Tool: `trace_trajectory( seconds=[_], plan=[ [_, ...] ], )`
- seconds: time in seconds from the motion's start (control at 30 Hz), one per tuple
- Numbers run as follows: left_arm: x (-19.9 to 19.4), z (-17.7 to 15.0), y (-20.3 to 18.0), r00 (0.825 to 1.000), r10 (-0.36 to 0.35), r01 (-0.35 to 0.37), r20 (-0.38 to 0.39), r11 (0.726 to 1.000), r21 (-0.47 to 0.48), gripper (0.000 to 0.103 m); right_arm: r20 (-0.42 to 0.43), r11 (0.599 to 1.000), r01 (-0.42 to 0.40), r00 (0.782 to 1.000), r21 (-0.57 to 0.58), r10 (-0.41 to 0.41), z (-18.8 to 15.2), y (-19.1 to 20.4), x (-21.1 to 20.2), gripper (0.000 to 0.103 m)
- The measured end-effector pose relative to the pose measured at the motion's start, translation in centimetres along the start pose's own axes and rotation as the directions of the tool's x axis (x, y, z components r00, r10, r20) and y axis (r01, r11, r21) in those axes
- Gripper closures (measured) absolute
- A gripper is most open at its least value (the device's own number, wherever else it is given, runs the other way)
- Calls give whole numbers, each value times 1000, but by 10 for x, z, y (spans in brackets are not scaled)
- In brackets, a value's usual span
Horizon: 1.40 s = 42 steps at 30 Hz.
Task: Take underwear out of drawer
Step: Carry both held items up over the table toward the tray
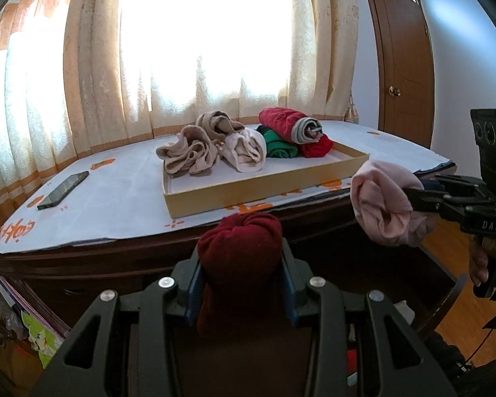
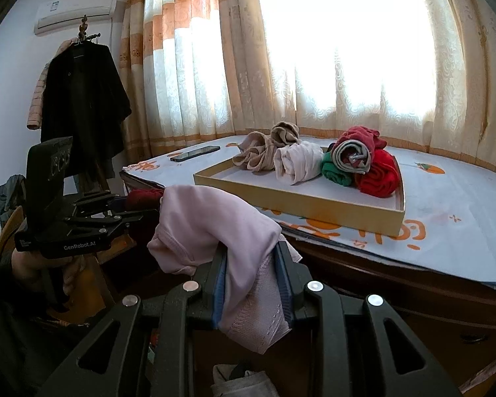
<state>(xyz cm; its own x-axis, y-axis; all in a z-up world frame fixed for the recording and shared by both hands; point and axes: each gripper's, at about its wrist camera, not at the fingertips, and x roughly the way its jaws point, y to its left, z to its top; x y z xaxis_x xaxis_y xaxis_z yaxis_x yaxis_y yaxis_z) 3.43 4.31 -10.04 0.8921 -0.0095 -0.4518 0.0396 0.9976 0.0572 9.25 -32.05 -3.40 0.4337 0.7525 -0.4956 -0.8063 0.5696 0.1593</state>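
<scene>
My left gripper [image 1: 241, 284] is shut on a rolled dark red underwear [image 1: 238, 248], held up in front of the dresser's edge. My right gripper [image 2: 251, 281] is shut on a pale pink underwear [image 2: 211, 221]; the left wrist view shows that pink underwear [image 1: 383, 205] at the right, level with the dresser top. A shallow cardboard tray [image 1: 248, 192] on the dresser holds several rolled pieces: beige [image 1: 188, 152], white [image 1: 244, 149], green [image 1: 277, 145] and red [image 1: 287, 120]. The drawer below me is mostly hidden by the grippers.
A dark phone [image 1: 62, 190] lies on the white printed cloth [image 1: 115, 198] left of the tray. Curtains [image 1: 99, 66] hang behind the dresser. A brown door [image 1: 403, 66] stands at the right. A dark coat [image 2: 82, 106] hangs on a stand at the left.
</scene>
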Motion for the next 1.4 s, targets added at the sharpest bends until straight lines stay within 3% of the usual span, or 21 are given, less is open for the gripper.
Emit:
trace_trajectory(
  seconds=[0.93,1.4],
  plan=[
    [8,56,2,997,0,-6,73,996,91,65,49,999,36,998,-36,-34,50,-10,-2,73],
    [38,100,1,998,-10,-1,62,985,175,65,-13,991,122,992,-57,-123,94,-37,23,73]
  ],
)
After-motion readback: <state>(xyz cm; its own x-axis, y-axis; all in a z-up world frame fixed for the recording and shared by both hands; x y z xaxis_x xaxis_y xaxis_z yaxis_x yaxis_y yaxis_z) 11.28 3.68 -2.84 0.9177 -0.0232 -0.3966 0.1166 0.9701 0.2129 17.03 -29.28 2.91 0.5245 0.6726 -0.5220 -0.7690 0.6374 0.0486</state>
